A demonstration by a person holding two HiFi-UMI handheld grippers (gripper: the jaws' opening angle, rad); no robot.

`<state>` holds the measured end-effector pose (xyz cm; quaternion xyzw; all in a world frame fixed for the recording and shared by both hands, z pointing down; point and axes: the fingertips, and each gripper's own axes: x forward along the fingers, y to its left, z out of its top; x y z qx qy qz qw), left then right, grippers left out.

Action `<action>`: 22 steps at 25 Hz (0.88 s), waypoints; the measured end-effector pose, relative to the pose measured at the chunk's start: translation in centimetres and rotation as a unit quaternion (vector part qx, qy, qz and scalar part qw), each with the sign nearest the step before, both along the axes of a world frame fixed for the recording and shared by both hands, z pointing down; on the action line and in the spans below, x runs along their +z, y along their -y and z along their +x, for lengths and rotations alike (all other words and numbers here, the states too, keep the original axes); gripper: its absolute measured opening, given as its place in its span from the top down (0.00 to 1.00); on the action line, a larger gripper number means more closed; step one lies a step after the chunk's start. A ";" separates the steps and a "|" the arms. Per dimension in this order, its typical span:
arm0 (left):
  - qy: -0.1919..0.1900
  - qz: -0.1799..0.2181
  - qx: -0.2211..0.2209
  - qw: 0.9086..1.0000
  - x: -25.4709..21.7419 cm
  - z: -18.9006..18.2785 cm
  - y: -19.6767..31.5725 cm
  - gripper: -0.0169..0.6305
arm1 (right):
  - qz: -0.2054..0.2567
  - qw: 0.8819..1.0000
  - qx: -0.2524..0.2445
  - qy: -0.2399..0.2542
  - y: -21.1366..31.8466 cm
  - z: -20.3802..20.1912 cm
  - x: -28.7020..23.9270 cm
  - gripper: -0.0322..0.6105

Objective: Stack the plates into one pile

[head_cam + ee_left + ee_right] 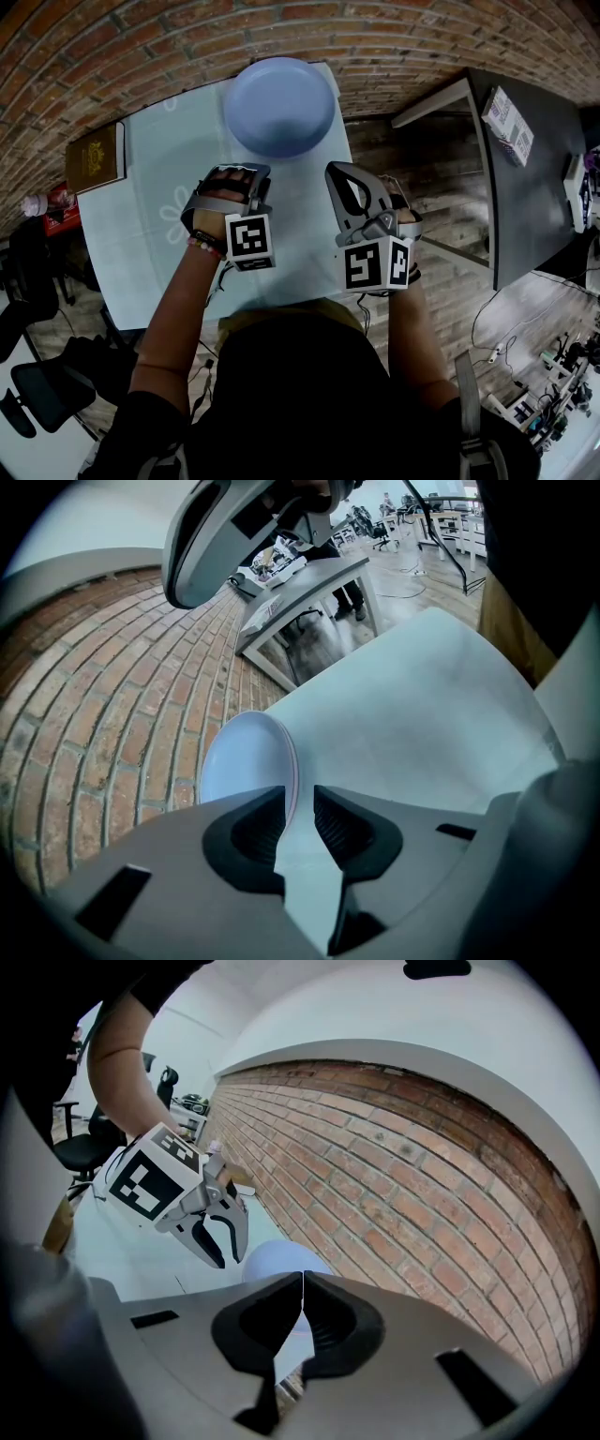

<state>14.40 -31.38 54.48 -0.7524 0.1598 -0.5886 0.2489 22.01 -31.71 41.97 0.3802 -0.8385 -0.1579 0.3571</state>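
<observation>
Spread at the left gripper (298, 803), nothing pinched between the jaws. Pressed together at the right gripper (303, 1283) (likewise empty). Held side by side above the pale table (141, 187), just short of the blue plates (279, 105), piled at the far edge beside the brick wall (394, 47).

Soft even daylight, black vignetted corners, heavy fisheye curving, left claw (300, 803) softly blurred up close

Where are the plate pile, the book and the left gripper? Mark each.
plate pile (279, 105): head view, middle of the top plate.
book (95, 157): head view, centre of its cover.
left gripper (299, 799): left gripper view, midway between its fingertips.
</observation>
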 end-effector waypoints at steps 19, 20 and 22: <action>-0.018 0.029 -0.027 0.999 -3.4 -0.1 -0.3 0.81 | 0.016 1.000 -0.009 0.011 -1.1 0.0 -1.6 0.89; -0.027 0.035 -0.033 0.999 -3.9 -0.2 -0.2 0.81 | 0.019 1.000 -0.010 0.012 -1.0 -0.2 -1.8 0.89; -0.028 0.043 -0.042 0.998 -4.6 -1.0 -0.2 0.81 | 0.026 0.999 -0.012 0.014 -1.0 -0.7 -2.5 0.89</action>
